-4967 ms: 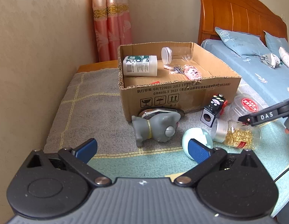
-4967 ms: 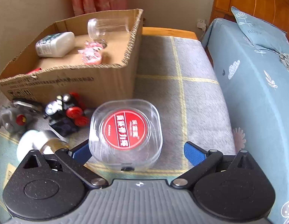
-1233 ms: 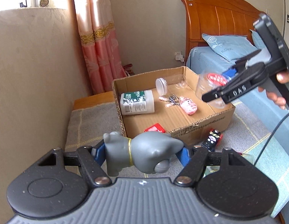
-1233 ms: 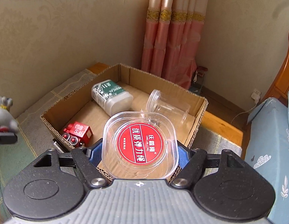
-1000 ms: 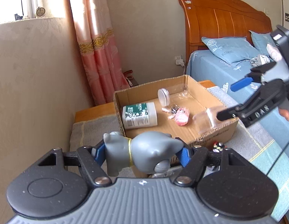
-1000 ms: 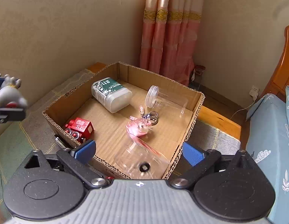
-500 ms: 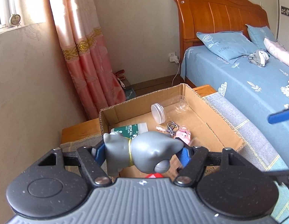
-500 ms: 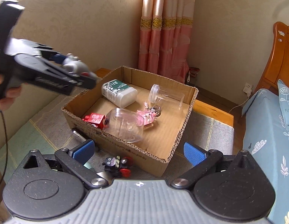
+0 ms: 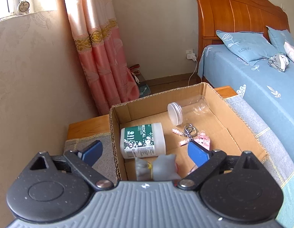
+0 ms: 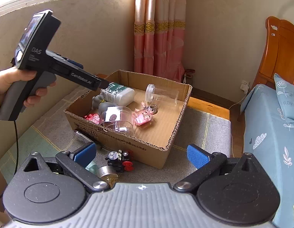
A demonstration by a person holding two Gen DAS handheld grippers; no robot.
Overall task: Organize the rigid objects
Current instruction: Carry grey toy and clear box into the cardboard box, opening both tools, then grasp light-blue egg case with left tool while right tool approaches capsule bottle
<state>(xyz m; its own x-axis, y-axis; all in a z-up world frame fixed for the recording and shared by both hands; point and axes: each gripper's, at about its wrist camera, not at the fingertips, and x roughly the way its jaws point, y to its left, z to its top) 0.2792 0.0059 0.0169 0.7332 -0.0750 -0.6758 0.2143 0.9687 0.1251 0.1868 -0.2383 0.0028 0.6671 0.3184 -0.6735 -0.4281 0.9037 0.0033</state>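
Left hand-held gripper [image 9: 145, 150], left wrist view: jaws opening, spread wide, blue pads clear of the grey toy figure [image 9: 160, 168], which shows blurred between them, low & just above the gripper body, over the near part of the cardboard box [image 9: 242, 117]. Nothing gripped. Inside the box: white medical bottle [image 9: 142, 140] lying on its side at left, clear jar w/ white lid [image 9: 186, 110] on its side at far right, pink keychain charm [image 9: 200, 138] w/ metal rings near the middle. Box sits on a grey blanket-covered surface [image 9: 264, 133]; blue bed [image 9: 251, 79] to the right, pink curtain [image 9: 101, 57] behind.

Right wrist view: right hand-held gripper [image 10: 141, 154] wide open, empty, hanging short of the box's near wall. Left hand-held gripper comes in from the left, held by a hand [image 10: 15, 83], tips over the box's far-left corner. Grey toy figure just under those tips, next to the bottle, inside the box; can't tell if it's landed. Also in the box: clear square container [image 10: 118, 119] at near left, a red toy [image 10: 92, 117] beside it. Outside, on the surface by the near wall: black toy train w/ red wheels [image 10: 120, 159], a silver-capped jar [image 10: 107, 173] partly hidden behind the gripper.
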